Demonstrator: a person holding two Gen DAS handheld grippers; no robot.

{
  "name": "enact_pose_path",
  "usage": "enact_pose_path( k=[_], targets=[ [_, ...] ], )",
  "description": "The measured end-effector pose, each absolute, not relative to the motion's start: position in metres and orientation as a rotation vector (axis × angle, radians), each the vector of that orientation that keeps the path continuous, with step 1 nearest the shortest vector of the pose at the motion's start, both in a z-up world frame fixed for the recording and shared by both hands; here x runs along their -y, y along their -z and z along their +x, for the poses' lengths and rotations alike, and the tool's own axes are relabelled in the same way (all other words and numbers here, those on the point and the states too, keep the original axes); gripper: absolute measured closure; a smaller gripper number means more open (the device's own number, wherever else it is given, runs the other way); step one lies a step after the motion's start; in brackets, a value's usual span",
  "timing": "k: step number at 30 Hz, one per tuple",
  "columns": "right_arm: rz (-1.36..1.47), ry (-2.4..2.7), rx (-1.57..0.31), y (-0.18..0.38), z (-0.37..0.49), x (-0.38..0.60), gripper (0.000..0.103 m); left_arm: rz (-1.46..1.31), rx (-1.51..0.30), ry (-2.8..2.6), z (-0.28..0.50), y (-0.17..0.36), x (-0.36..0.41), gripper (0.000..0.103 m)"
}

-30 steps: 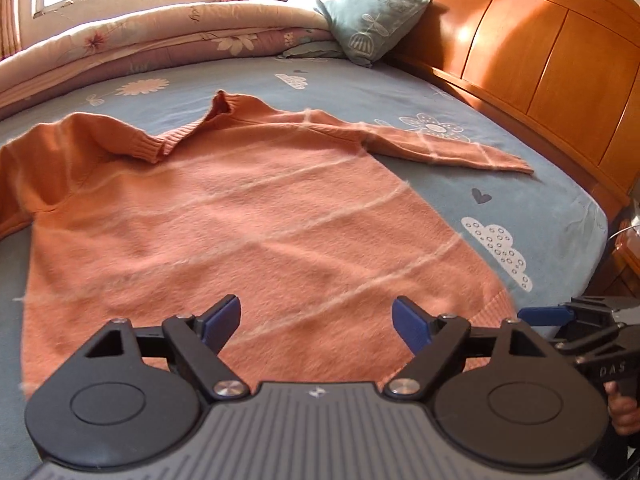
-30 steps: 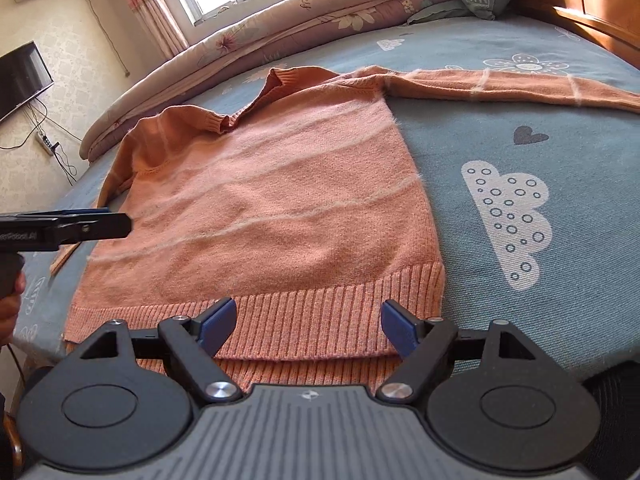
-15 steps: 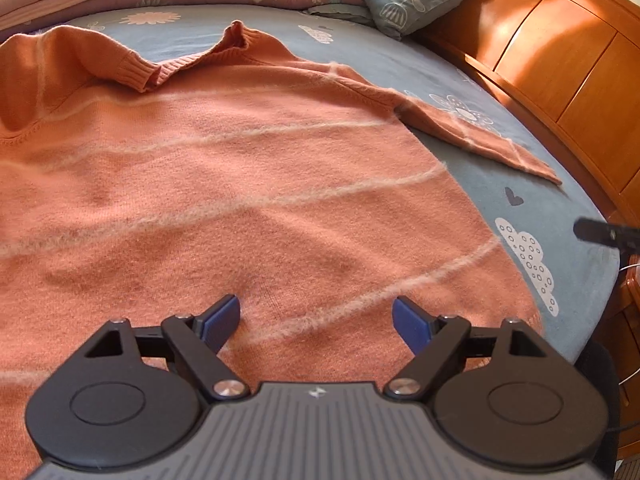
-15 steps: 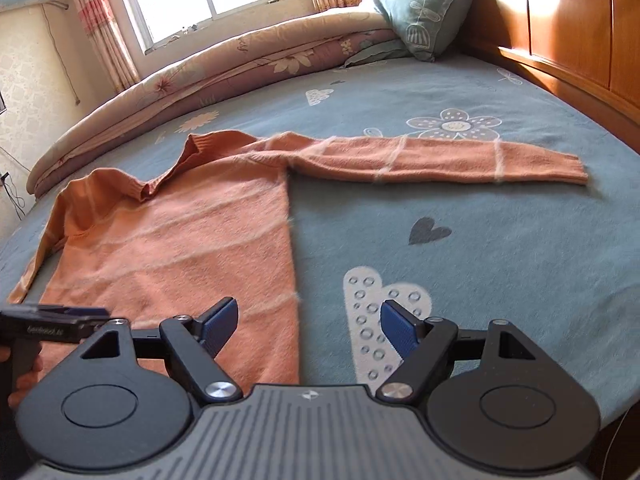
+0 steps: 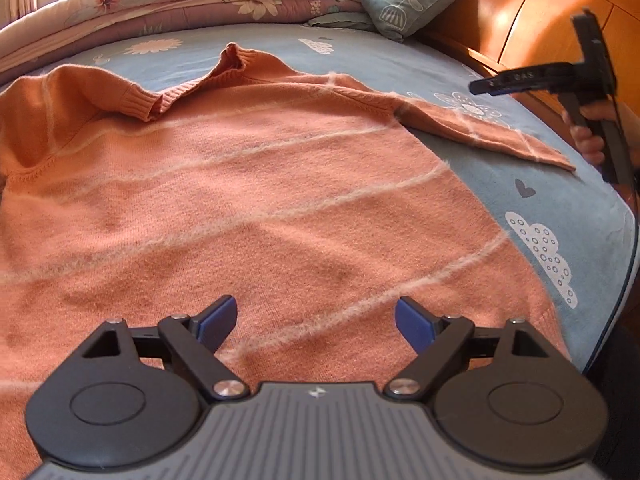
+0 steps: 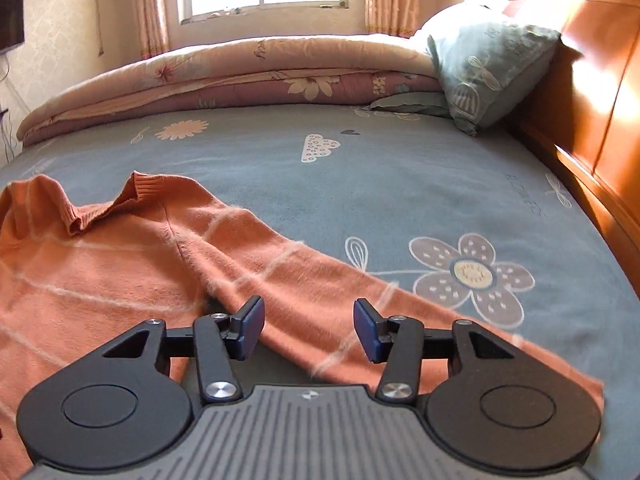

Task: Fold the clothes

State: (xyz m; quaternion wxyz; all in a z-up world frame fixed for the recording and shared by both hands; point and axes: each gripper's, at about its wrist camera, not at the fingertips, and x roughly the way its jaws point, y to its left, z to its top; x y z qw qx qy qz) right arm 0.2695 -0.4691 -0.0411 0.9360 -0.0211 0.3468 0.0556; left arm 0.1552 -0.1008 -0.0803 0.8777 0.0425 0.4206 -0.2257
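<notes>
Now the orange sweater (image 5: pixel 248 200) lies flat on the bed (image 6: pixel 400 184), its body under the released left gripper (image 5: pixel 316 322), while the right gripper (image 6: pixel 308 328), jaws just closing but not yet pressing, straddles the outstretched sleeve (image 6: pixel 320 280).

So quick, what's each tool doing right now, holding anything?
Left tool: open wide above the sweater, holding nothing.
Right tool: open over the sleeve, jaws just been closing, nothing gripped yet.
</notes>
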Motion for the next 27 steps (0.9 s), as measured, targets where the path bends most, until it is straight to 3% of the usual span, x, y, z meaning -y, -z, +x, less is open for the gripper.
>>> enact_pose_path(
  k=[12,26,27],
  targets=[
    [-0.138,-0.304,-0.791,0.088,0.406,0.458,0.049,0.095,-0.825,0.463,0.17,0.079,0.106,0.017],
    [-0.064,-0.545,-0.839,0.11,0.473,0.409,0.048,0.091,-0.854,0.469,0.181,0.094,0.106,0.017],
    [-0.061,-0.56,-0.841,0.11,0.473,0.408,0.056,0.088,-0.85,0.471,0.182,0.095,0.105,0.017]
  ],
)
